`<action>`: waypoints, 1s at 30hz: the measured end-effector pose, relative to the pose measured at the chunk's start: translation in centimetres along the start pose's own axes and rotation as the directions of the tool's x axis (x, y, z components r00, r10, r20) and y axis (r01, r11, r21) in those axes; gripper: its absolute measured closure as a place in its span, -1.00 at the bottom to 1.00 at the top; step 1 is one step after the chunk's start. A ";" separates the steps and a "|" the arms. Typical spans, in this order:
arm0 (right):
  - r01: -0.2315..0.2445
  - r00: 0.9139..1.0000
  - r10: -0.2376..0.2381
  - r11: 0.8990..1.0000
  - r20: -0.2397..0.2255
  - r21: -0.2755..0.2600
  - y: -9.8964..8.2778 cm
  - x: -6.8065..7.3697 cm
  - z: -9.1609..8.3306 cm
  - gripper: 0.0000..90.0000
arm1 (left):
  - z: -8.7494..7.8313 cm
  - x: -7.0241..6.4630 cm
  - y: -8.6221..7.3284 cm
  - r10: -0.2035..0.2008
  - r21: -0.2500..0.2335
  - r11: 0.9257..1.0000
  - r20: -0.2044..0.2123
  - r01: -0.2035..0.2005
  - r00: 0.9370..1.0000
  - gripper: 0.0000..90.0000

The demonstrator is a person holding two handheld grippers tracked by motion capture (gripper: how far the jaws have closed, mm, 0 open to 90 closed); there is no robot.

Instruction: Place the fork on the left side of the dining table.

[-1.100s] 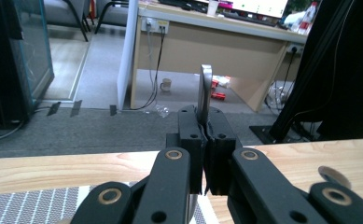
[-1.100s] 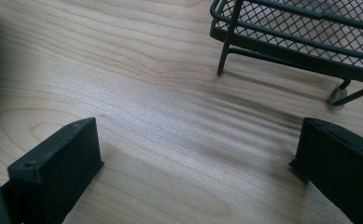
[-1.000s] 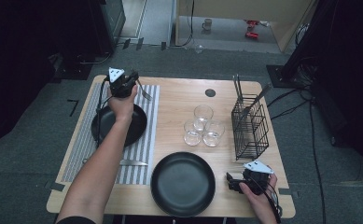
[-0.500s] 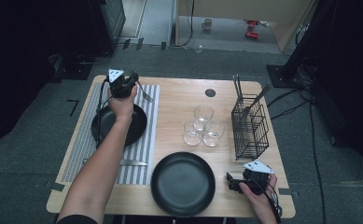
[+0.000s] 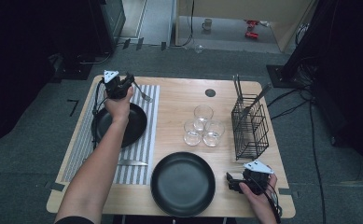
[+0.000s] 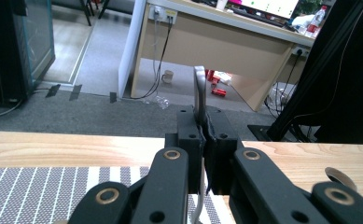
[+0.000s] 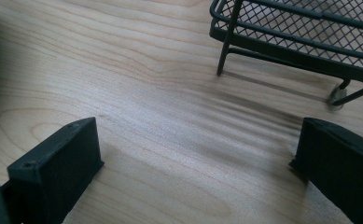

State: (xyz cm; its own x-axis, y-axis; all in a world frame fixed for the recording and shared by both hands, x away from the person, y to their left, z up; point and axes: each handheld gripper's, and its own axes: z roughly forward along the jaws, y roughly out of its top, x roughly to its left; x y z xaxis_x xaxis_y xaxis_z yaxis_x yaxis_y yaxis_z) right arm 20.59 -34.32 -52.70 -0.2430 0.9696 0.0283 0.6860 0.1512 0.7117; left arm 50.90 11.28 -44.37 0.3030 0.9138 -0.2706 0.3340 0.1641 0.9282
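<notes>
My left gripper (image 5: 130, 87) hovers over the far end of the striped placemat (image 5: 82, 144), at the table's back left. It is shut on a metal fork (image 5: 144, 96), whose tines stick out to the right. In the left gripper view the jaws of this gripper (image 6: 202, 140) are pressed together on the fork's handle (image 6: 199, 88), which stands up between them. My right gripper (image 5: 230, 182) rests at the front right of the table. In the right gripper view its jaws (image 7: 198, 163) stand wide apart over bare wood, with nothing between them.
One black plate (image 5: 135, 128) lies on the placemat, a second black plate (image 5: 183, 184) at the front centre. Three glasses (image 5: 202, 126) stand mid-table. A black wire rack (image 5: 250, 128) with utensils stands at the right, its foot (image 7: 226, 42) close ahead. A knife (image 5: 132, 163) lies on the placemat.
</notes>
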 end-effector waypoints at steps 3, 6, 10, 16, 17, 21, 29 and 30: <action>0.000 1.000 0.000 1.000 0.000 0.000 0.0 0.0 0.0 -1.00 | -0.1 0.5 -0.1 -0.005 0.005 1.000 0.001 0.005 1.000 0.93; 0.001 1.000 -0.001 1.000 0.001 0.001 0.0 0.0 0.0 -1.00 | -0.1 1.0 -0.1 -0.028 0.004 1.000 -0.005 0.028 1.000 0.93; 0.001 1.000 -0.001 1.000 0.001 0.000 0.0 0.0 0.0 -1.00 | -0.2 1.5 -0.2 -0.032 0.007 0.999 0.006 0.032 0.999 0.92; -0.001 1.000 0.001 1.000 0.005 0.000 0.0 0.0 0.0 -1.00 | -0.3 2.4 -0.4 -0.050 0.026 0.998 0.004 0.050 0.999 0.90; -0.001 1.000 0.001 1.000 0.005 0.000 0.0 0.0 0.0 -1.00 | -0.3 2.6 -0.4 -0.051 0.030 0.998 -0.001 0.051 0.999 0.89; -0.001 1.000 0.001 1.000 0.005 0.000 0.0 0.0 0.0 -1.00 | -0.4 3.2 -0.7 -0.053 0.039 0.998 -0.023 0.053 0.998 0.85; -0.001 1.000 0.001 1.000 0.005 0.000 0.0 0.0 0.0 -1.00 | -0.3 4.5 -1.1 -0.072 0.057 0.996 -0.021 0.073 0.997 0.80; -0.001 1.000 0.001 1.000 0.005 0.000 0.0 0.0 0.0 -1.00 | -0.3 4.7 -1.1 -0.071 0.059 0.996 -0.022 0.073 0.997 0.79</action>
State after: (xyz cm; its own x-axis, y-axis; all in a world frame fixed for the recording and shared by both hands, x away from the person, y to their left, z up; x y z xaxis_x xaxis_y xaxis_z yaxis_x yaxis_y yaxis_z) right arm 20.65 -34.31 -52.70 -0.2390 0.9707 0.0259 0.6864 0.1500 0.7116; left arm 51.71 15.50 -46.63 0.2589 0.9076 -0.3305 0.4075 0.2076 0.8893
